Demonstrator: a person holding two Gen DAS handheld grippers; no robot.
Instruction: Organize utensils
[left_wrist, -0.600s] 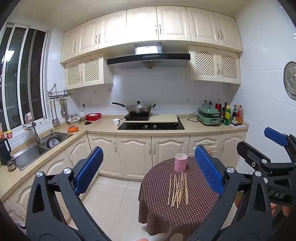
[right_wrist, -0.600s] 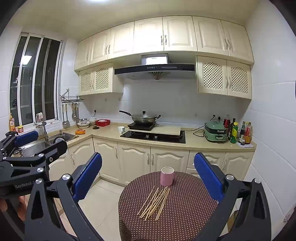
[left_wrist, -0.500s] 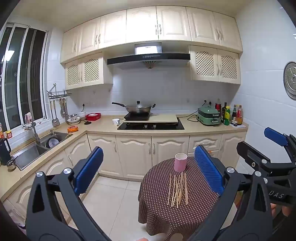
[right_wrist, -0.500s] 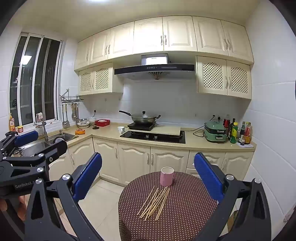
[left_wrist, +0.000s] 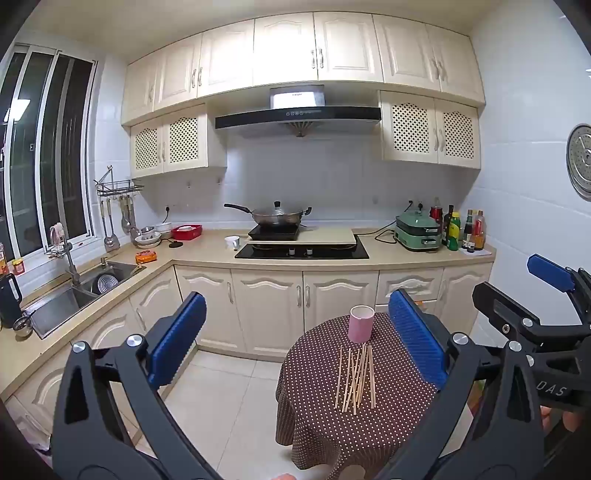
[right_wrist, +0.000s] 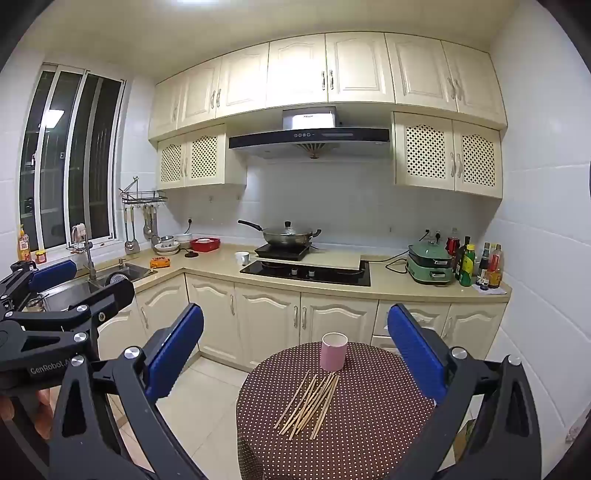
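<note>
The left wrist view is filled by a kitchen, with cream cabinets lining the walls above and below an L-shaped worktop. A range hood is mounted over a black hob, and a wok is set on a burner behind it. A sink is sunk into the worktop at the left, beneath a dark window. A green cooker and a row of bottles are stood at the right end.

Nearer the cameras, a round counter is covered with a brown dotted cloth. The left hand-held gripper is held off the counter with its blue fingers spread wide and nothing between them. The right hand-held gripper is likewise released and empty, short of the counter's near edge; part of it is also seen at the right edge of the left wrist view, and the left one at the left edge of the right wrist view.

A pink cup is stood upright toward the far side of the counter. The chopsticks, the things to be organized, are laid loose in a fanned bunch on the cloth just in front of the cup, untouched by either gripper.
</note>
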